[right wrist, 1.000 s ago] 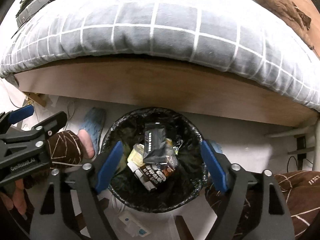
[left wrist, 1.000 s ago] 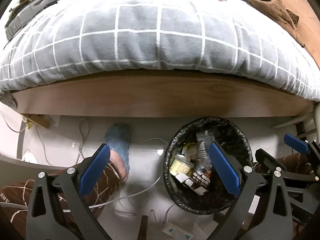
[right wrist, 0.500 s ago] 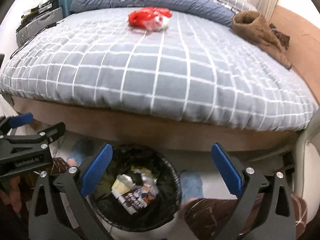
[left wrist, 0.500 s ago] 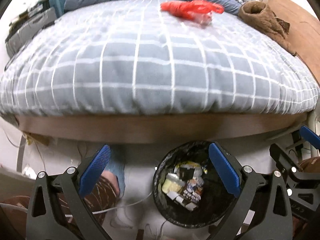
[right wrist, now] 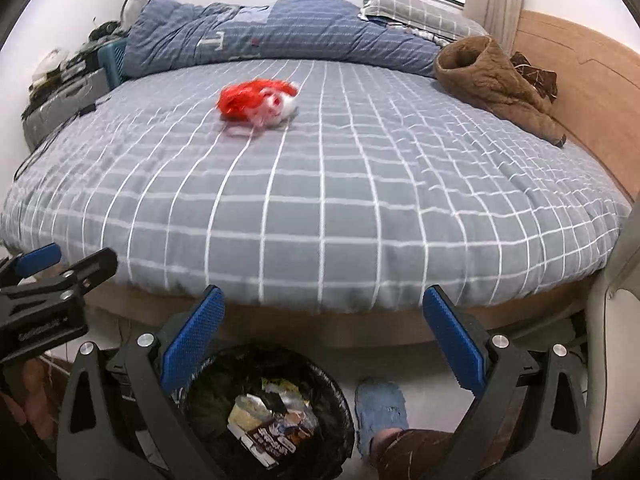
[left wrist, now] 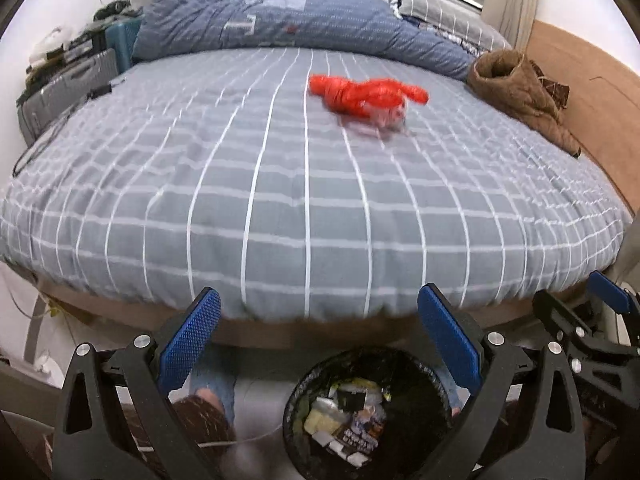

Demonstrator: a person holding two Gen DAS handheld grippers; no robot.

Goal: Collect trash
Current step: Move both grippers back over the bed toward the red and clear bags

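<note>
A black-lined trash bin [left wrist: 434,412] [right wrist: 208,392] stands on the floor by the bed, holding several wrappers and a cup. A crumpled red plastic bag [left wrist: 364,98] [right wrist: 256,102] lies far off on the grey checked bedspread [left wrist: 304,200] [right wrist: 320,200]. My left gripper [left wrist: 318,340] hangs open and empty over the bin's near rim. My right gripper [right wrist: 322,336] is open too, with nothing between its blue pads, above the floor beside the bin. Each gripper shows at the edge of the other's view.
A rolled blue quilt [left wrist: 304,24] and a brown fleece garment [left wrist: 516,88] lie at the bed's far side. Cases and clutter [left wrist: 68,72] stand at the left wall. A wooden headboard [right wrist: 580,92] lines the right. The person's blue slipper [right wrist: 380,404] sits beside the bin.
Both grippers have risen and tilted up, so the bin has slid to the bottom and the bed top with the red bag has come into view. The right jaws opened wider.
</note>
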